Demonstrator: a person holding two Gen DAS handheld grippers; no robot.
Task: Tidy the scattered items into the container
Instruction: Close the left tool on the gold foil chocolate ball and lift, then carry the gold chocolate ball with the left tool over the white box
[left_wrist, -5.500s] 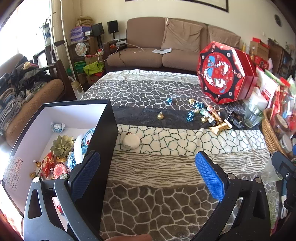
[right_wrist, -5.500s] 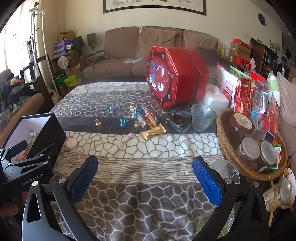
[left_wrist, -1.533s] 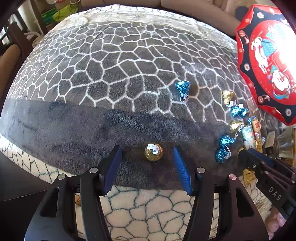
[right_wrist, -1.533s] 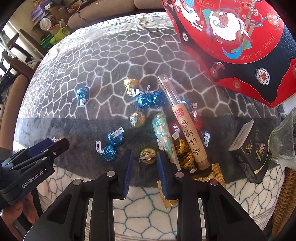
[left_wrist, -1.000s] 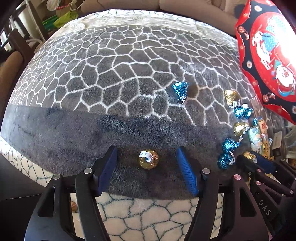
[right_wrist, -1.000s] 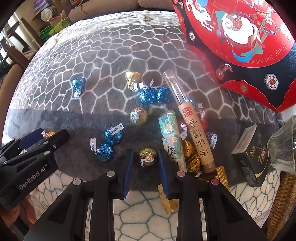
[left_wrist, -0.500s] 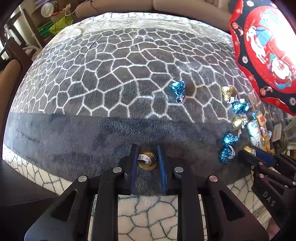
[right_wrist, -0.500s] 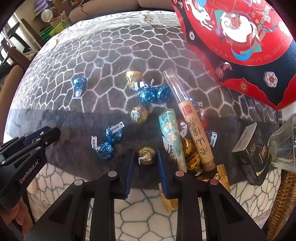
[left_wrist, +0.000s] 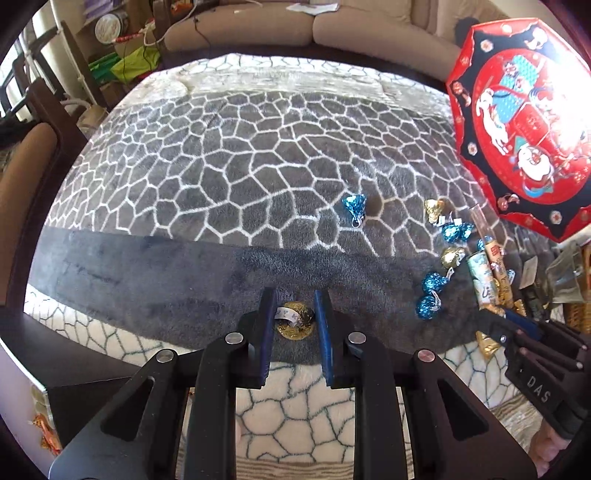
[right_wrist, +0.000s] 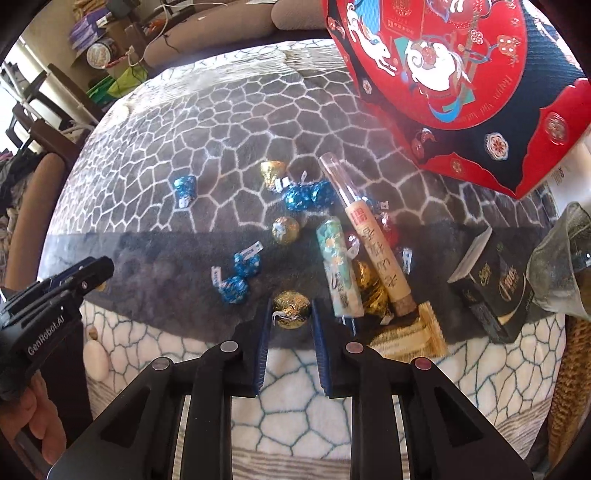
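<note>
Left wrist view: the left gripper (left_wrist: 294, 317) sits at lower centre, its blue pads clamped on a gold foil chocolate ball (left_wrist: 295, 320) with a white paper tag on its top, over the dark grey band of the blanket (left_wrist: 221, 155). Only this view shows a corner of the dark box (left_wrist: 70, 398) at lower left, with the sofa (left_wrist: 295, 26) along the top. A lone blue foil candy (left_wrist: 355, 207) lies mid-frame; the red hexagonal tin (left_wrist: 517, 122) fills the upper right.

Right wrist view: the right gripper (right_wrist: 290, 312) at lower centre pinches a second gold ball (right_wrist: 291, 309), crinkled, with a small tag at its left. Only here are the scattered items seen clearly: two blue candies (right_wrist: 240, 277) left of the pads, a mint-green tube (right_wrist: 338, 266) and a tan tube with red characters (right_wrist: 373, 240) to the right, and a black carton (right_wrist: 495, 284) at far right.
</note>
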